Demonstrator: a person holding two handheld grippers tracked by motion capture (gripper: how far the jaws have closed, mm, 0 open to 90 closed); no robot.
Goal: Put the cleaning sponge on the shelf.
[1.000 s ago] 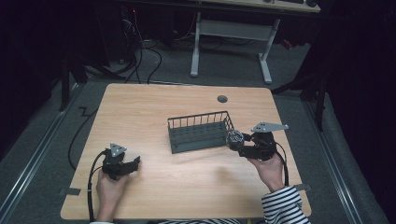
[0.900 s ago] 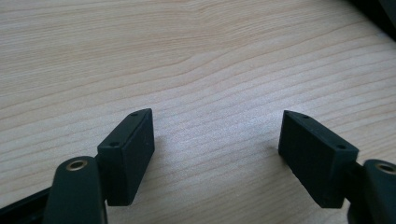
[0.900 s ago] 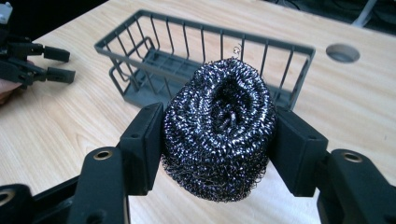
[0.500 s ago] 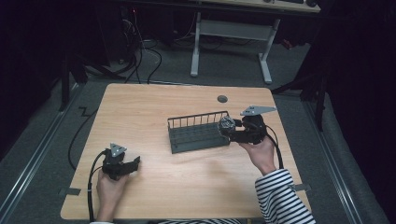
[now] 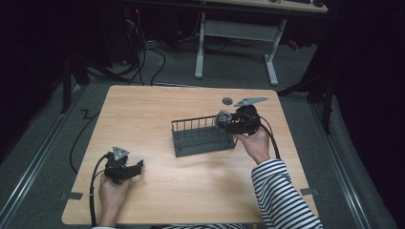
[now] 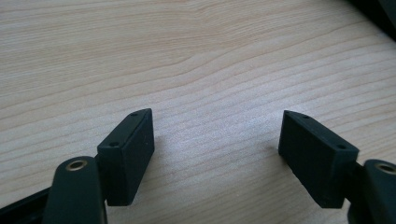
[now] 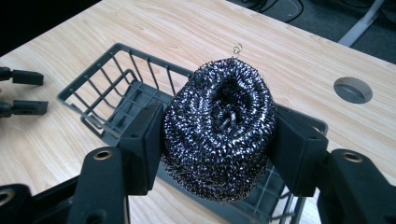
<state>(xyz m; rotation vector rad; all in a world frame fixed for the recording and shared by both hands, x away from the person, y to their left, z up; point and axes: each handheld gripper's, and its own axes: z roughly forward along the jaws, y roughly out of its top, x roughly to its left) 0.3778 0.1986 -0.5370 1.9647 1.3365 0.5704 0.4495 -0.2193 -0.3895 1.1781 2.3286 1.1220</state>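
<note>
Right claw (image 7: 217,135) grips one steel scourer (image 7: 218,126) over one wire basket (image 7: 109,88).

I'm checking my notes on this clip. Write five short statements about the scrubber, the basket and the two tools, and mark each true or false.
1. The right tool is shut on the steel wool scrubber. True.
2. The scrubber lies on the floor of the wire basket. False: it is held in the tool above the basket's right end, not resting in it.
3. The left tool grips a sponge. False: its jaws stand open over bare table with nothing between them.
4. The basket is grey wire and has nothing lying in it. True.
5. The left tool sits inside the basket. False: it is near the table's front left, well apart from the basket.
</note>
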